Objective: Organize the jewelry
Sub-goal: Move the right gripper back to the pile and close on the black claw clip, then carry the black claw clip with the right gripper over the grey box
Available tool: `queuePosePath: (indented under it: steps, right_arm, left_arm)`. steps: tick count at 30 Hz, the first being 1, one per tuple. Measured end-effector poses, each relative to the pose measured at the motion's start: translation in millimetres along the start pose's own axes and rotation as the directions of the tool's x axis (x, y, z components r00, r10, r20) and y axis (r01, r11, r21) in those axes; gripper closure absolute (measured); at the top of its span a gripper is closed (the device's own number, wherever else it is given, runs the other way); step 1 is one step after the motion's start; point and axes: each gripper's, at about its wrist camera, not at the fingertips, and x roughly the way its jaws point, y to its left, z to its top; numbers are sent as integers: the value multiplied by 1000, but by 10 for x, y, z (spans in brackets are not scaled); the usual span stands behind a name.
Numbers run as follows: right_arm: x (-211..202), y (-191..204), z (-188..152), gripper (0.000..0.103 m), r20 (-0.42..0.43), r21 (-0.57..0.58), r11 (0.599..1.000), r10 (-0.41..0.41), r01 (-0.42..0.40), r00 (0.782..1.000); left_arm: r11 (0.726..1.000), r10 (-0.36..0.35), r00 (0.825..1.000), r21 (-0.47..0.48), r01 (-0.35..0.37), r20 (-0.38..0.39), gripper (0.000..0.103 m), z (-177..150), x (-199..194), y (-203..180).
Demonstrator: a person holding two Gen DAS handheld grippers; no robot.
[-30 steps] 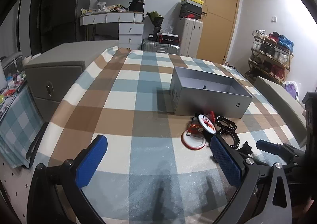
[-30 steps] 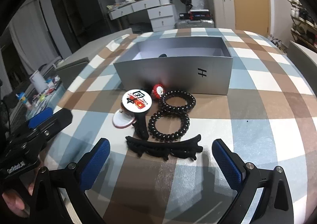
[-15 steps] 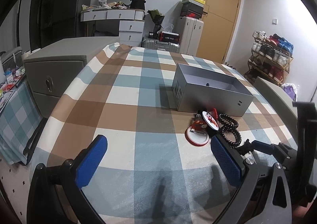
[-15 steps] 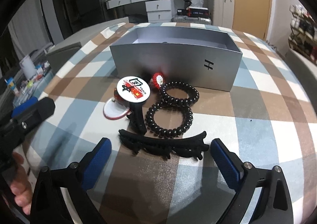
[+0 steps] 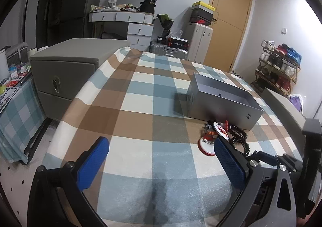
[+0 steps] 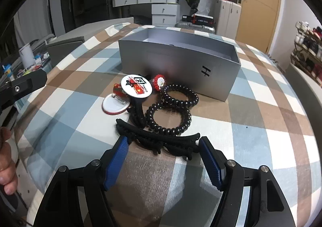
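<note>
On the checked tablecloth lies a long black hair clip (image 6: 153,134), crosswise between the blue pads of my right gripper (image 6: 163,142). Its jaws are closing on the clip's two ends, and the pads are not clearly pressing. Just beyond lie two black coiled hair ties (image 6: 171,118), a round printed badge (image 6: 135,86), a white-backed badge (image 6: 114,104) and a red beaded piece (image 6: 159,82). The open grey box (image 6: 181,60) stands behind them. My left gripper (image 5: 159,156) hovers open over bare cloth, left of the pile (image 5: 221,132).
A grey drawer cabinet (image 5: 66,70) stands past the table's left edge, beside a low cluttered side table (image 5: 16,90). A shoe rack (image 5: 277,70) is at the far right wall. A hand (image 6: 6,166) holds the left gripper at the table's near-left edge.
The right gripper's jaws have narrowed and moved in over the black hair clip, which now sits between the pads. The left gripper has stayed open and nearly still.
</note>
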Motion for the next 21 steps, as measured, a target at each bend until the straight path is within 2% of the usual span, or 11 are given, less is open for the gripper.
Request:
queuePosePath:
  steps: [11,16,18,21]
  right_arm:
    - [-260,-273,-20,32,62,74,996,40,-45,997]
    - [-345,-445,-37,32,90,113,991,63,-73,994]
    - [-384,-541,-46,32,103,135,988,65,-78,993]
    - [-429,-705,-50,32,122,176,979,78,-99,989]
  left_arm:
    - [998,-58,998,21,58,-24,1,110,26,-136]
    - [990,-84,995,106,90,-51,1,177,134,-378]
    - [984,-74,990,152,91,-117,1,187,271,-515]
    - [981,-71,982,167,101,-178,1,171,415,-614]
